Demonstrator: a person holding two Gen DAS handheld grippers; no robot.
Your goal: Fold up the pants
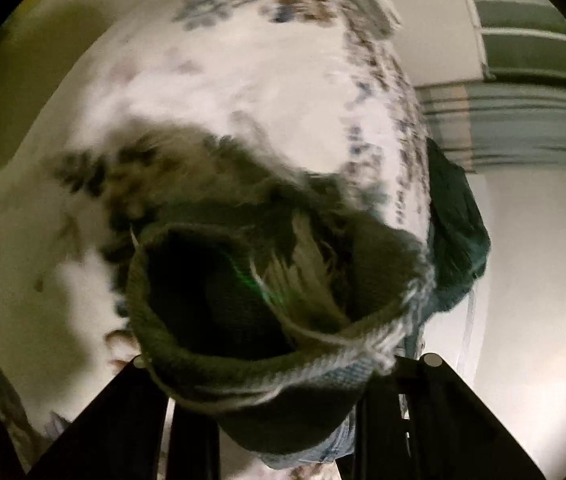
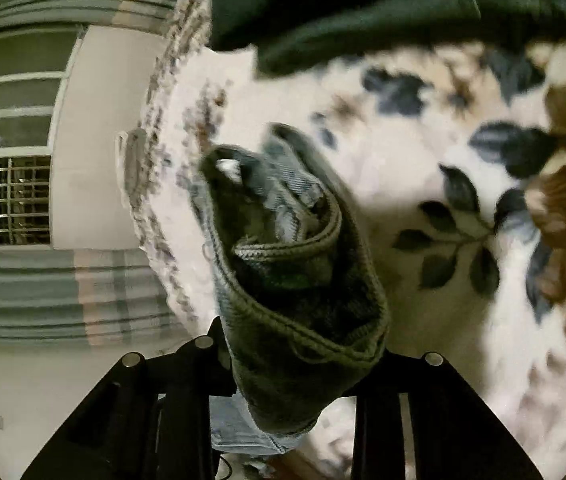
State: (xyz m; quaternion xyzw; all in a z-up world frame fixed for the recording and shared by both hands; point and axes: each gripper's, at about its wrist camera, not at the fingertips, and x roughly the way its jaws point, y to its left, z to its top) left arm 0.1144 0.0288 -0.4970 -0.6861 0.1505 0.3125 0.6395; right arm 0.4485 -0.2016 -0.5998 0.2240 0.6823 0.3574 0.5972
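left wrist view:
- left tongs [image 1: 283,364]: clenched on the pants [image 1: 267,312]; a thick dark-green hem with pale blue denim underside bunches between the arms at 6 o'clock.
- pants position: lifted, hanging over the bed [image 1: 223,92], which has a white floral cover. The cloth opens into a tube toward the lens.
- other cloth [image 1: 457,236]: dark green heap at 3 o'clock on the bed's edge, apart from the held hem.
- pose: tongs look down along the bed; window bars at 1 o'clock. Frame is blurred, likely mid-swing.

right wrist view:
- right tongs [image 2: 283,364]: clamped on the pants [image 2: 295,280]; a rolled edge runs from 6 o'clock up to centre, denim visible inside the fold.
- background: the bed [image 2: 423,128] at 3 o'clock, a dark green cloth [image 2: 343,12] at 12, a barred window [image 2: 7,196] at 9.
- pose: tilted, looking across the bed's edge.

step, my read:
- stage: both ends pinched and raised, so early; no fold laid yet.
- next: pull the two grips apart to tension the fabric, then lower it flat on the bed, clear of the green heap.
- risk: thick bunches may slip or drag in extra layers.
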